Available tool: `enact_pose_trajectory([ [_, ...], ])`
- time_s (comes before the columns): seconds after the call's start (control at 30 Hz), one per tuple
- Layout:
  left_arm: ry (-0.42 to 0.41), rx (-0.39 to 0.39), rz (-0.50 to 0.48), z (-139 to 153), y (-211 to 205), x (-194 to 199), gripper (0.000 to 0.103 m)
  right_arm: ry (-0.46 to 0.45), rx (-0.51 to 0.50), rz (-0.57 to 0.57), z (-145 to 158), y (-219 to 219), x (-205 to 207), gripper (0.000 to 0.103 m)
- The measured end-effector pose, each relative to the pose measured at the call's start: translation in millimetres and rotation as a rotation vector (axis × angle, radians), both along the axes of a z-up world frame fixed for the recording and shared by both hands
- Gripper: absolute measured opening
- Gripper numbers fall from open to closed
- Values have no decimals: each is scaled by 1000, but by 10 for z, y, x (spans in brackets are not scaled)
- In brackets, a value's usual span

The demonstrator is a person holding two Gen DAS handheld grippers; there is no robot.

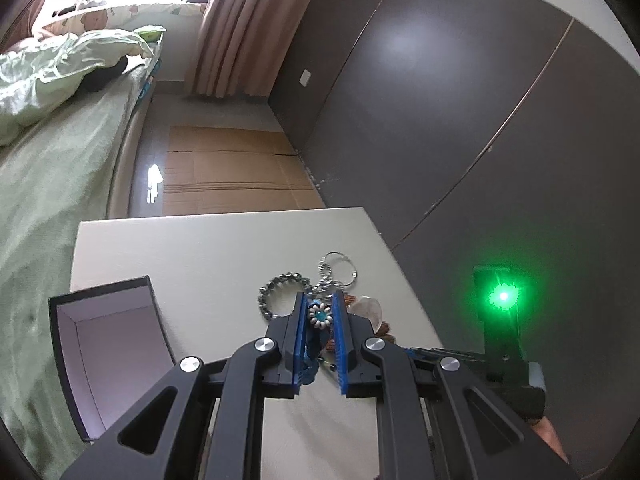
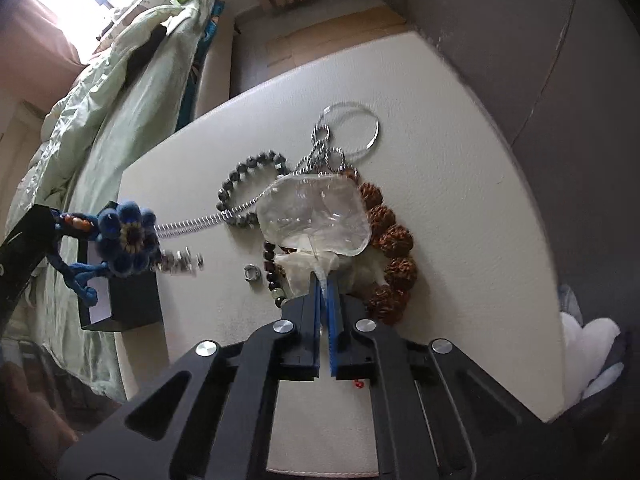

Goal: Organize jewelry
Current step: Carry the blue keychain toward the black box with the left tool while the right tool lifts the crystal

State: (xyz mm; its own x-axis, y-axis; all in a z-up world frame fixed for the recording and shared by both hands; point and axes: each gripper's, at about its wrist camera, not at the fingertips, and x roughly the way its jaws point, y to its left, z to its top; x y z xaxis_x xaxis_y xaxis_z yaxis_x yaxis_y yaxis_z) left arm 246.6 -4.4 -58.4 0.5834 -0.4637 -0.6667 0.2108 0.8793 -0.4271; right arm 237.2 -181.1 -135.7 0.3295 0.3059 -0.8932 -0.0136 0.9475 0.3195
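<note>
The blue flower ornament [image 2: 128, 240], made of small fuzzy balls around a beaded centre, hangs in the air above the black box [image 2: 120, 304], and its blue cords dangle beside it. The left claw [image 1: 320, 316] is clenched on this ornament; in the left wrist view the beaded centre shows between the two blue pads [image 1: 299, 332]. A silver spring-like chain [image 2: 200, 222] runs from the ornament toward the clear plastic bag [image 2: 316, 216].

This bag lies on the white surface [image 2: 460, 220], and it is the landmark for the rest. The right claw [image 2: 324, 292] is clenched on the twisted neck of the bag at its near end. To the right of the bag, touching it, curves a bracelet of big brown wrinkled beads [image 2: 394, 244]. To the left of the bag lies a bracelet of dark grey beads [image 2: 244, 184]. Beyond the bag are thin silver rings [image 2: 360, 128] with a twisted silver chain. Near the bag's near-left corner lies a small metal ring [image 2: 252, 272], next to a string of dark beads [image 2: 272, 264].

The box is open and stands at the left edge of the surface, with a bed [image 1: 60, 200] just beside it.
</note>
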Motion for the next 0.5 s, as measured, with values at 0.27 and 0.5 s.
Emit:
enact_pose_trajectory([
  [0.27, -54, -100, -17, 216, 64, -151, 11, -153, 126, -26, 370, -201, -177, 4],
  [0.5, -145, -120, -37, 459, 114, -323, 3, -221, 159, -29, 534, -216, -213, 4],
])
